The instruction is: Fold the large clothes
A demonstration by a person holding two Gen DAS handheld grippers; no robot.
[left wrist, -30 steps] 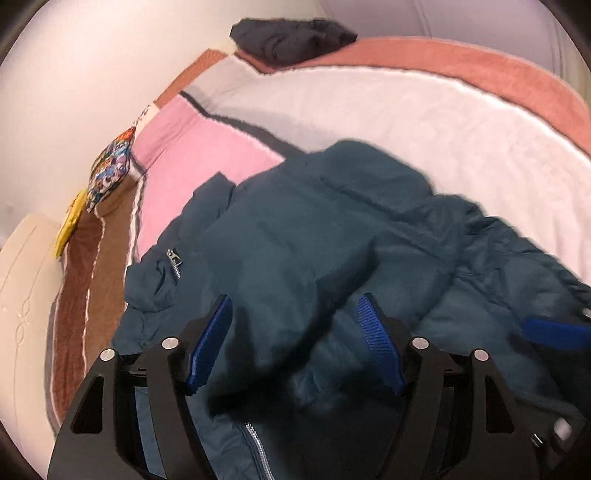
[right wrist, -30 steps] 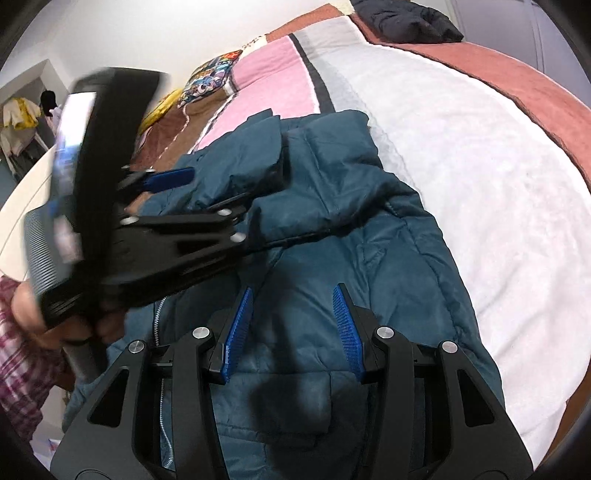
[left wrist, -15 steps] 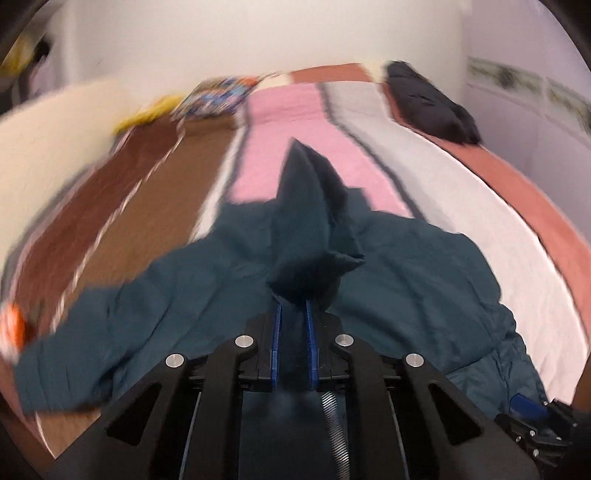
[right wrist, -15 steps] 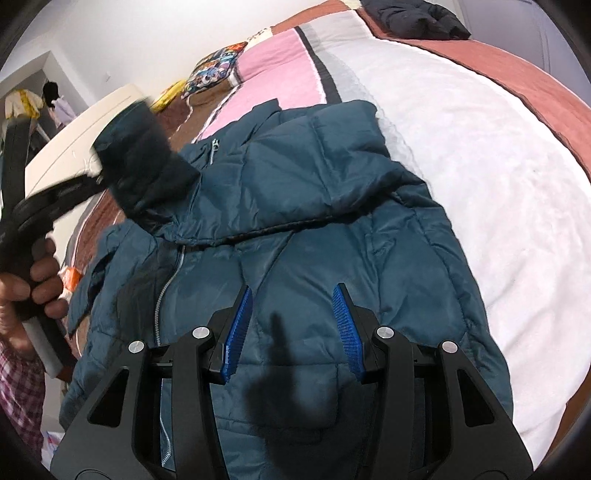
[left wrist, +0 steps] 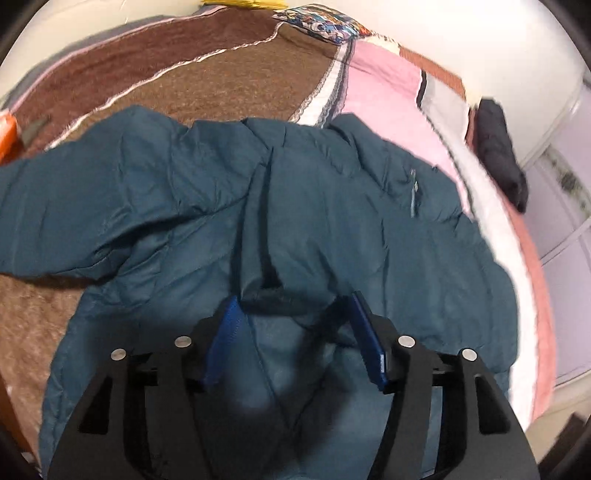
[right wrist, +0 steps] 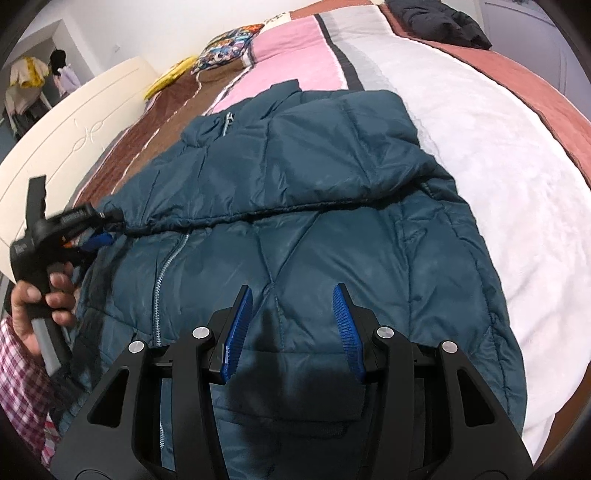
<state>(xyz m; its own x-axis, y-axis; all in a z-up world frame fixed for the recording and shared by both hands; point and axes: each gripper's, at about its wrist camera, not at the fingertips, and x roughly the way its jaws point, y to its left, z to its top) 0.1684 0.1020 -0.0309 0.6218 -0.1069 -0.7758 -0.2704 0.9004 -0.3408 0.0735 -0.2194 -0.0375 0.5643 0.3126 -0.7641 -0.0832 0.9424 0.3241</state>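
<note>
Teal quilted puffer jacket (right wrist: pixel 314 229) spread flat on striped bedspread, zipper up, 1 sleeve folded across the chest.

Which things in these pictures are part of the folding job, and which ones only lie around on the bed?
Part of the job:
jacket
left gripper, open
right gripper, open

Only lying around:
dark garment
patterned pillow
yellow cloth
blanket
</note>
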